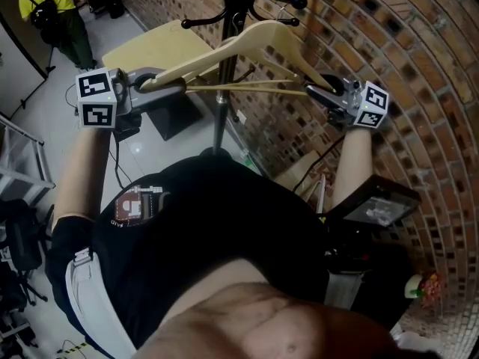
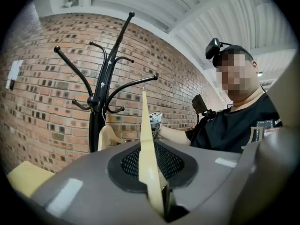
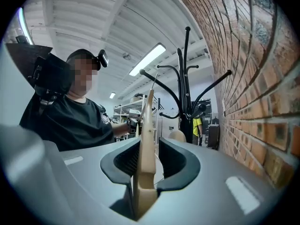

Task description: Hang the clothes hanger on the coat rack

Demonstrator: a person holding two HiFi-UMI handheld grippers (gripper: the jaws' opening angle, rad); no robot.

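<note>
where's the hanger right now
Head view, top centre: the hanger spans from left gripper to right gripper, each clamping one end, by the coat rack.

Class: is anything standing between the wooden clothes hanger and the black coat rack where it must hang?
Nothing visible does. The pale wooden clothes hanger, gripped at its ends by the left gripper and right gripper, is beside the black metal coat rack, close to its curved arms.

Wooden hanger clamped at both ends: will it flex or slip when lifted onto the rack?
Likely stiff: the wooden hanger spans unsagging between the left gripper and right gripper. Probably light, given its thin arms. The smooth finish might slip in the grip if it bumps the coat rack.
</note>
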